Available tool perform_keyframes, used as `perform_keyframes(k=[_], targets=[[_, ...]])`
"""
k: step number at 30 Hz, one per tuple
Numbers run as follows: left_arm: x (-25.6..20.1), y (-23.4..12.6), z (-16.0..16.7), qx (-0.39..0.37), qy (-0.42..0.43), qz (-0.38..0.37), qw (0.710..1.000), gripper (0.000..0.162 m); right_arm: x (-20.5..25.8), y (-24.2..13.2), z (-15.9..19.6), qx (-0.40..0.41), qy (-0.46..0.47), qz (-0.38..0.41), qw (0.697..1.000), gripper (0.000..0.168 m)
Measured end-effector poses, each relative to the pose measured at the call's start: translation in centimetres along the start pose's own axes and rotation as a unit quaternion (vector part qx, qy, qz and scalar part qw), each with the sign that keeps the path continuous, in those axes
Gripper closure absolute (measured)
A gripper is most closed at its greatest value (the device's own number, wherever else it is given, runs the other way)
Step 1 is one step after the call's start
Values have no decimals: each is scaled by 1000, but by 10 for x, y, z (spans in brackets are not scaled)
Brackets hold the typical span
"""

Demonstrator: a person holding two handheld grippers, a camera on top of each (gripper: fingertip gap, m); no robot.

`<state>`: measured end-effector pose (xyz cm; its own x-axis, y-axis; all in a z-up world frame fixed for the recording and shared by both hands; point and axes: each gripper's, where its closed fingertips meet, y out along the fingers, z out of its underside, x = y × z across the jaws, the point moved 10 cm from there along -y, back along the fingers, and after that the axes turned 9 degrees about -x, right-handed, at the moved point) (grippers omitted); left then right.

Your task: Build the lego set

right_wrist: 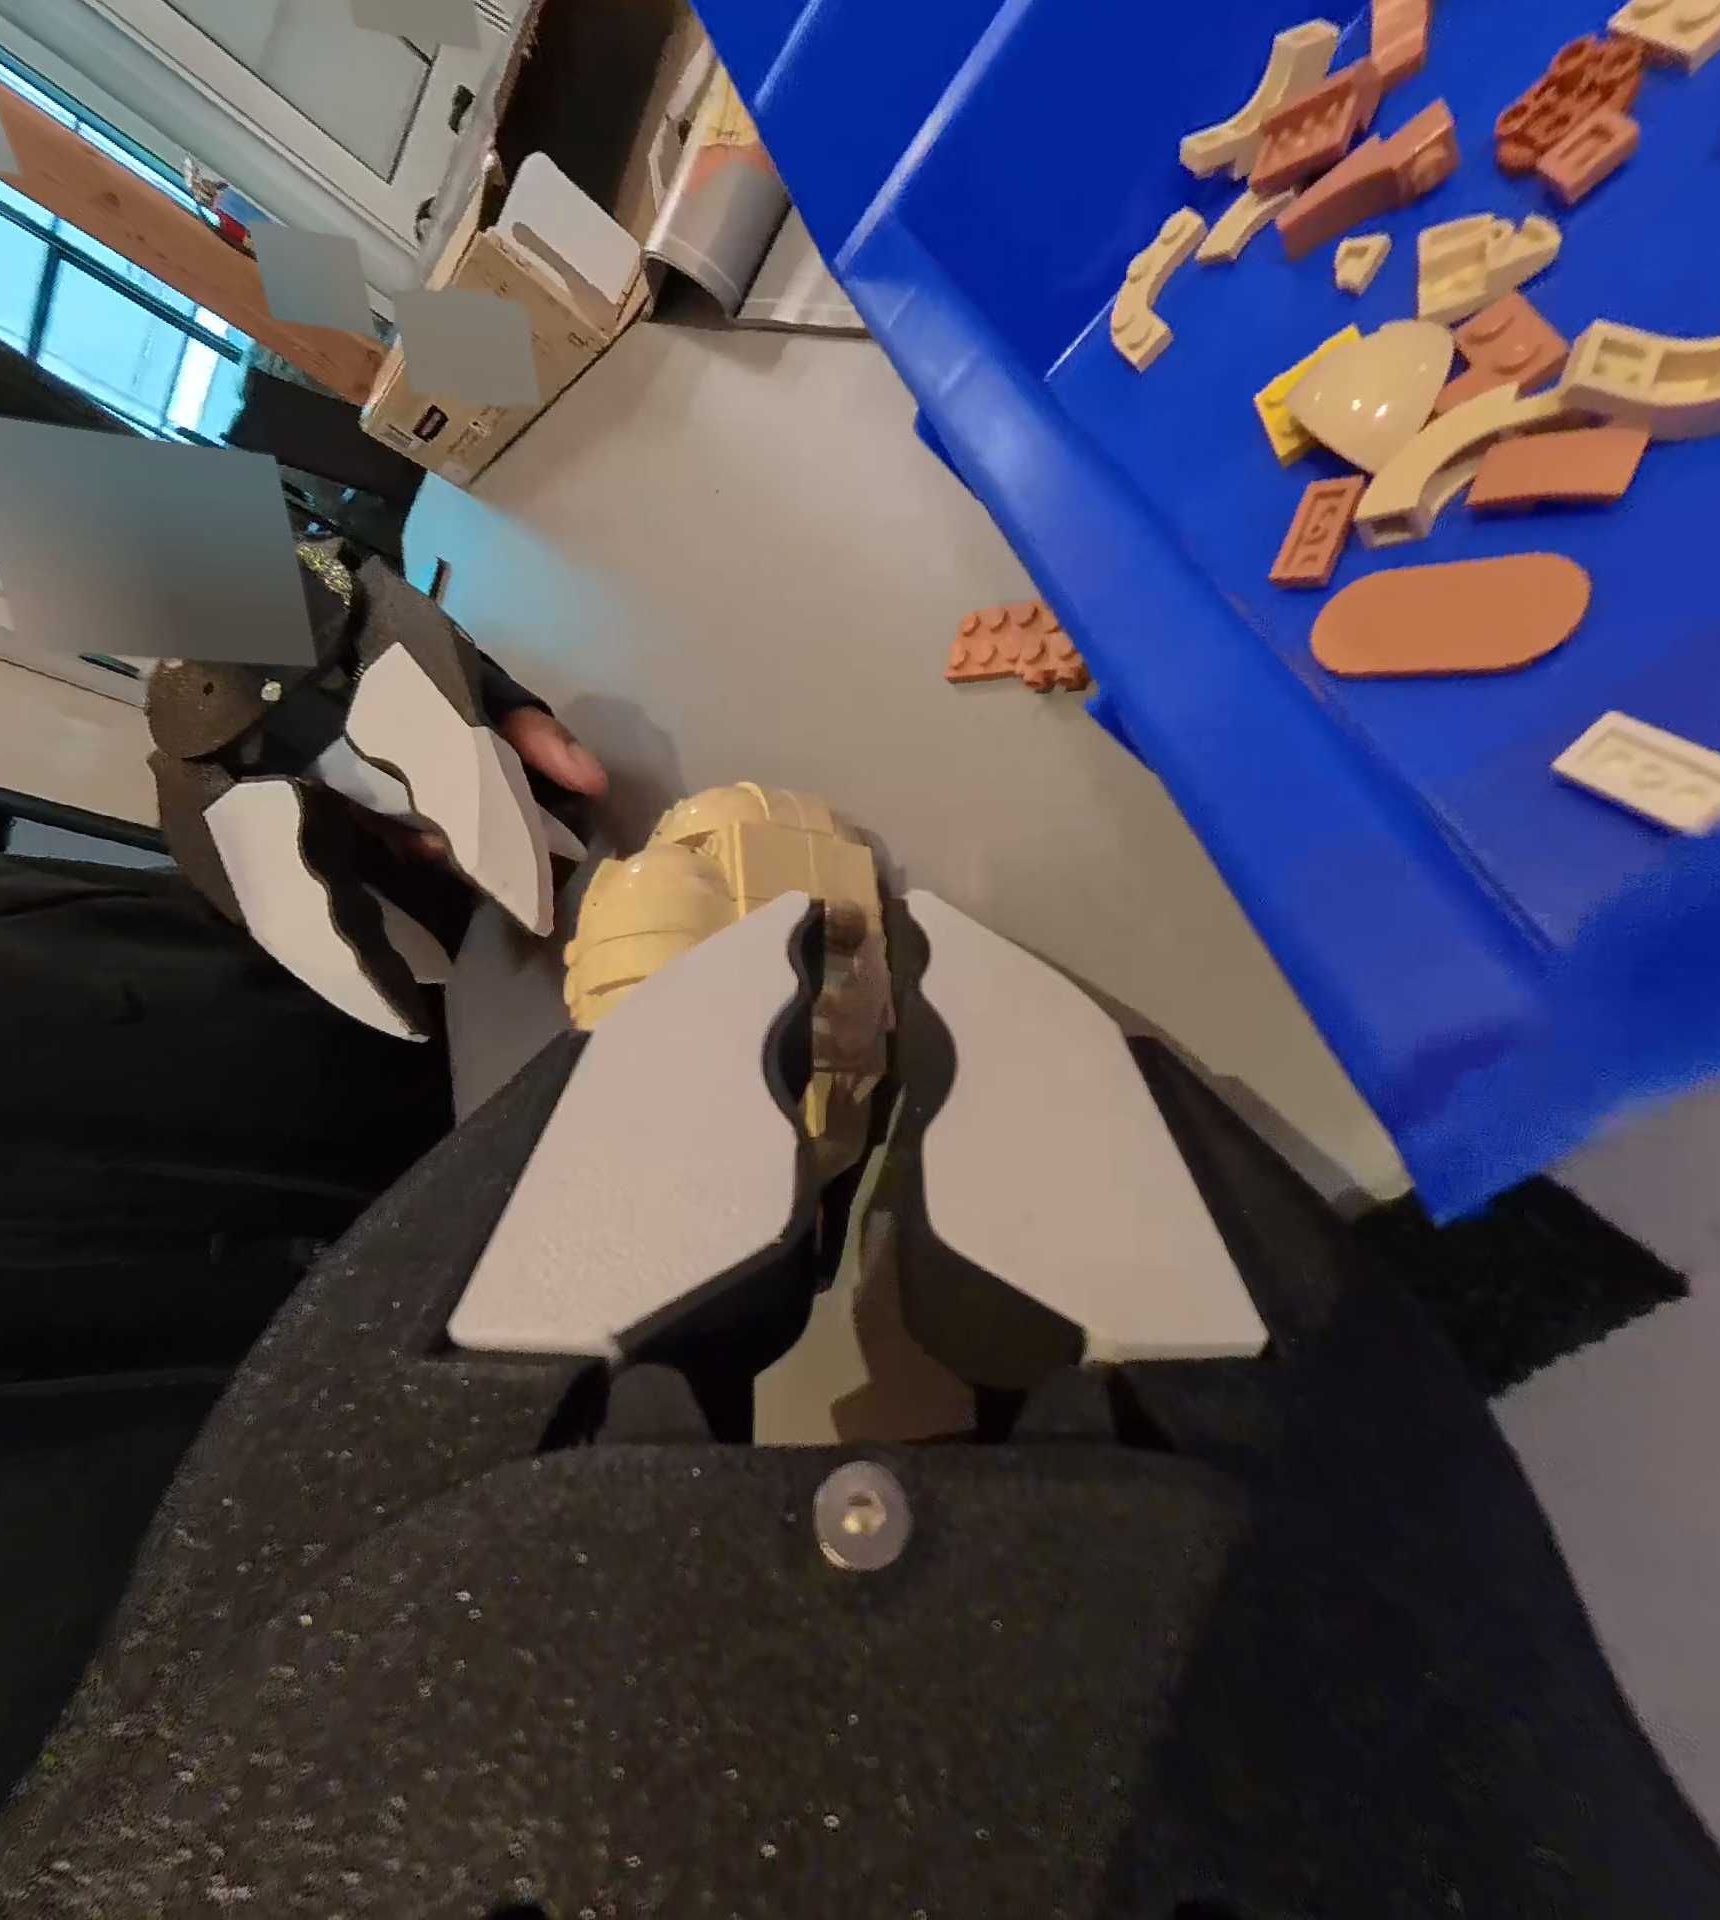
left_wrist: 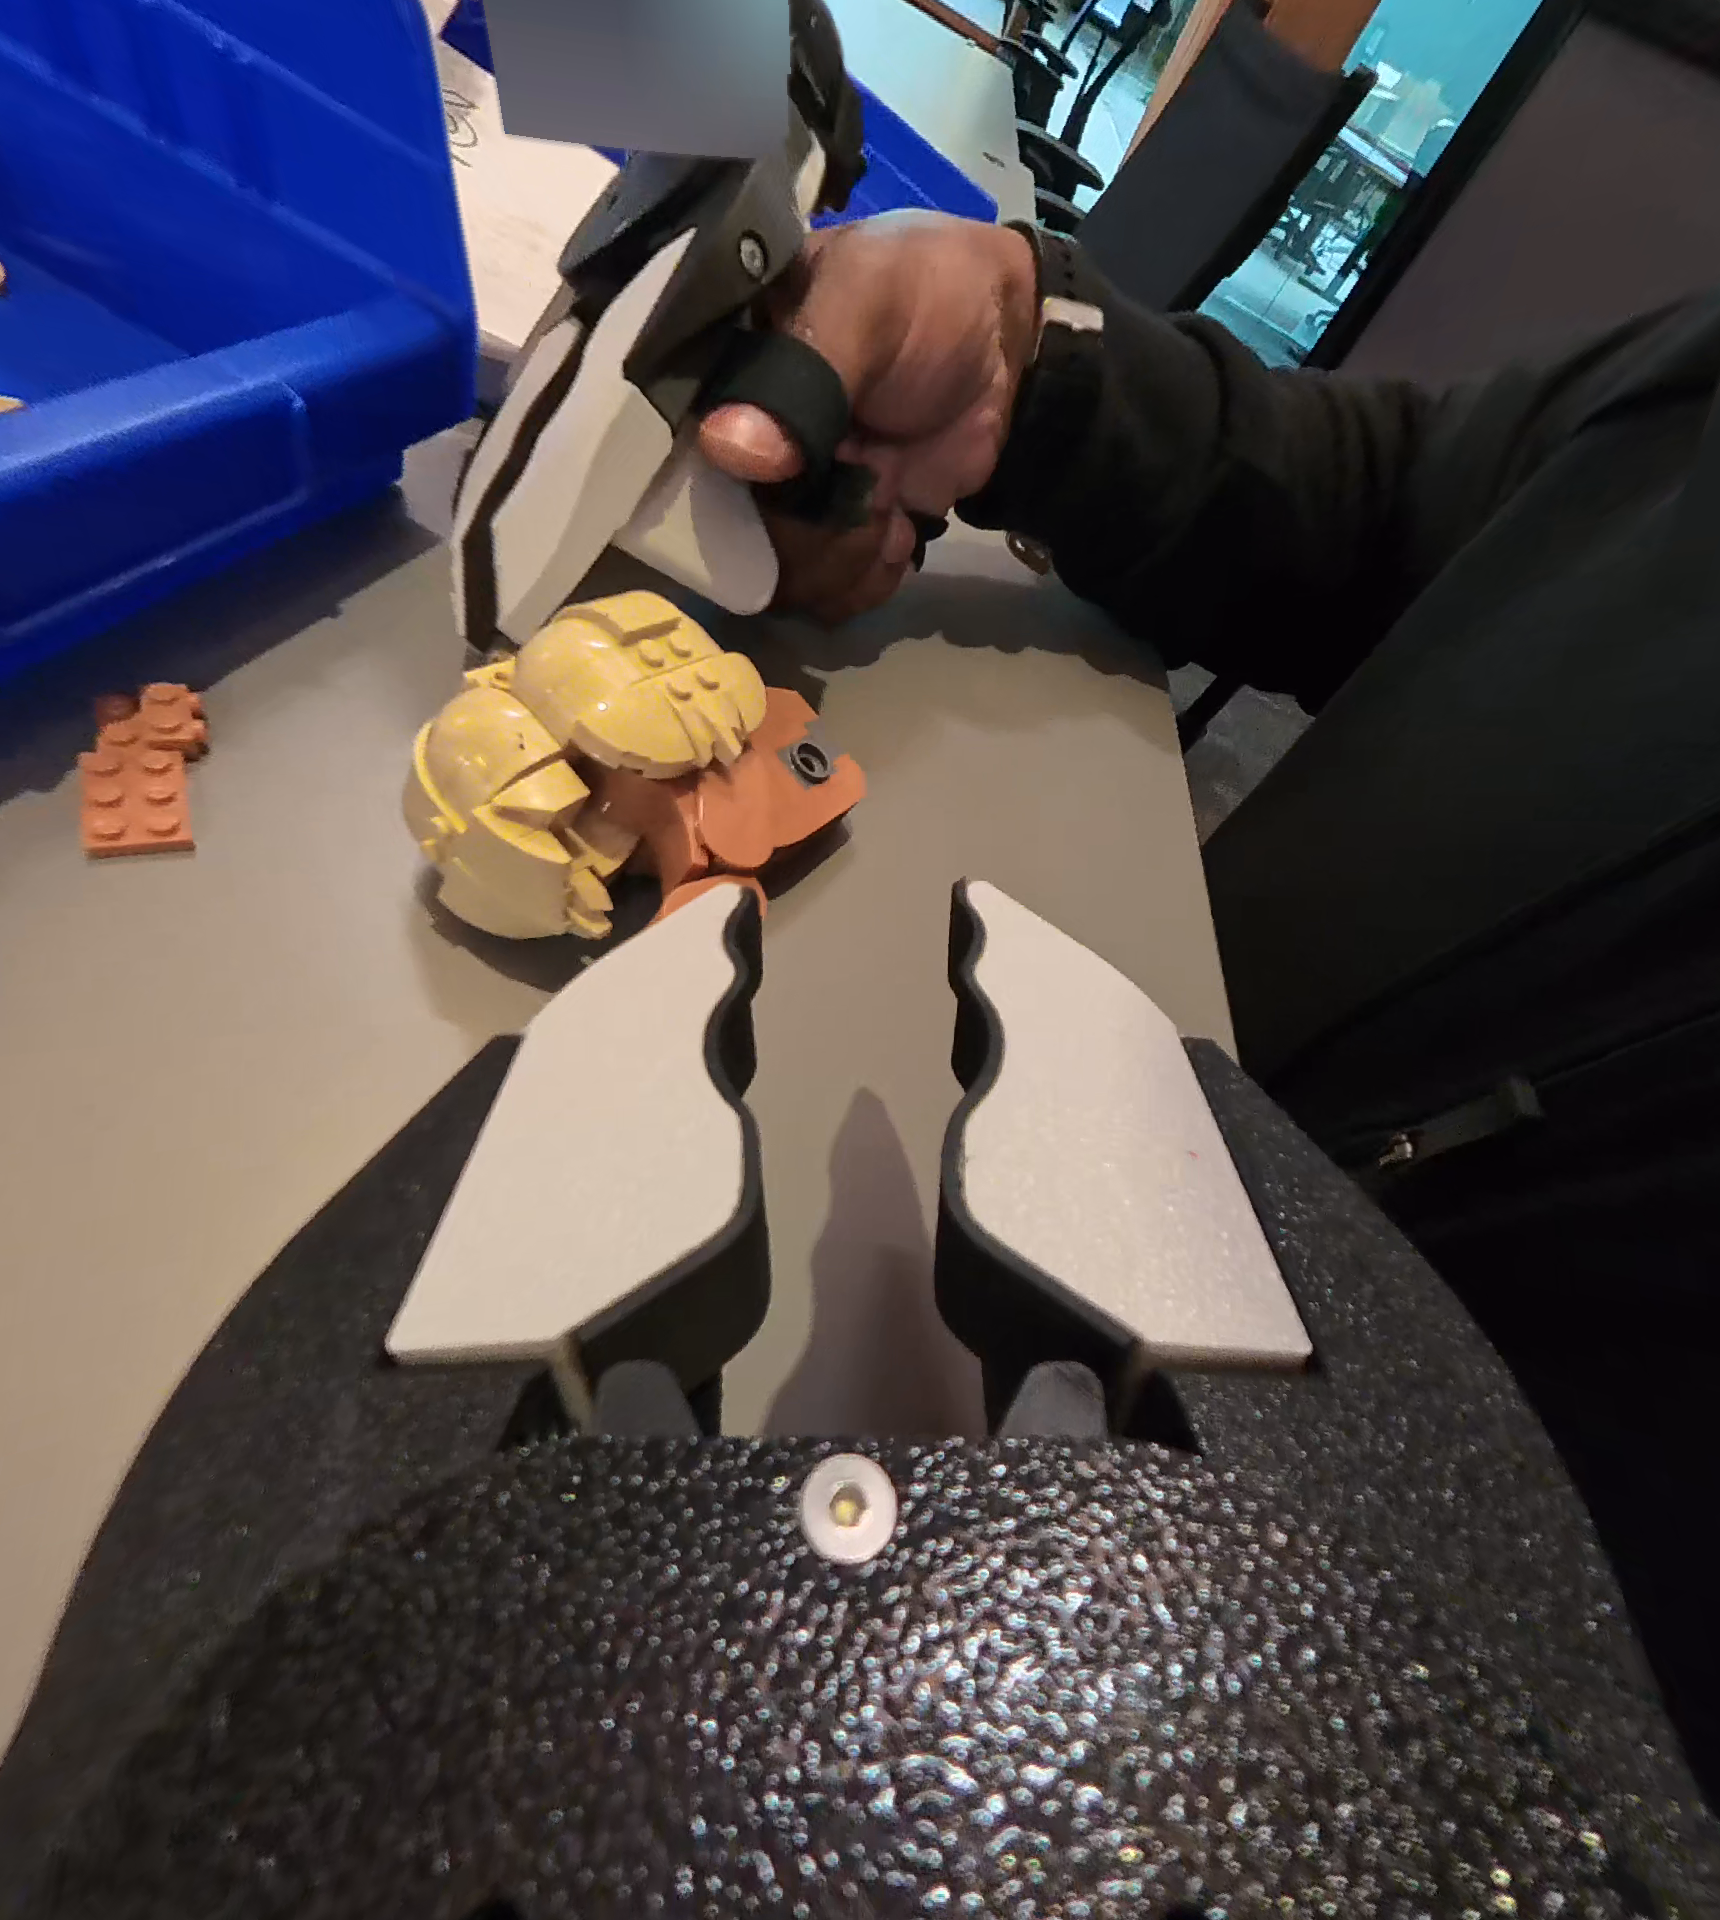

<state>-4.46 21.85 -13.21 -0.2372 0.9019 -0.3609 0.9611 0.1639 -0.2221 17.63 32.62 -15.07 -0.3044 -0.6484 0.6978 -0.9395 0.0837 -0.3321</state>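
Note:
A tan and brown lego model [left_wrist: 617, 758] lies on the grey table [left_wrist: 160, 1039]. My left gripper [left_wrist: 856, 902] is open and empty, its tips just short of the model's brown near side. My right gripper [right_wrist: 864, 902] is closed to a narrow gap on a tan and brown part of the model [right_wrist: 731, 862] at its far side. The right gripper also shows in the left wrist view [left_wrist: 477, 623], held by a hand [left_wrist: 918, 343] and angled down onto the model. The open left gripper shows in the right wrist view [right_wrist: 471, 977], left of the model.
A blue bin [right_wrist: 1199, 675] holds several loose tan and brown pieces [right_wrist: 1448, 613]; it shows in the left wrist view [left_wrist: 191, 436] too. Brown plates [left_wrist: 144, 774] lie on the table beside the bin. The table's edge [left_wrist: 1194, 790] runs close on the right. Cardboard boxes [right_wrist: 513, 322] stand farther back.

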Motion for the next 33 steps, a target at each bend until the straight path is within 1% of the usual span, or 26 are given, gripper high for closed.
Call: perform_keyframes(k=[2, 12, 17, 22, 25, 33], targets=[[-1, 0, 0, 0, 2, 1, 1000, 128, -3, 0, -1, 2, 15, -8, 1000, 156], [-1, -2, 0, -14, 3, 5, 1000, 128, -1, 9, -1, 34, 26, -35, 998, 159], [1, -3, 0, -17, -8, 7, 1000, 129, -1, 12, -3, 39, 25, -33, 998, 159], [0, -2, 0, -12, -7, 6, 1000, 129, 0, 13, -6, 50, 20, -38, 998, 154], [0, -2, 0, -11, -3, 4, 1000, 129, 0, 14, -5, 58, 13, -34, 998, 158], [0, -3, 0, -17, -5, 5, 1000, 129, 5, 19, -2, 55, 1, -33, 998, 158]])
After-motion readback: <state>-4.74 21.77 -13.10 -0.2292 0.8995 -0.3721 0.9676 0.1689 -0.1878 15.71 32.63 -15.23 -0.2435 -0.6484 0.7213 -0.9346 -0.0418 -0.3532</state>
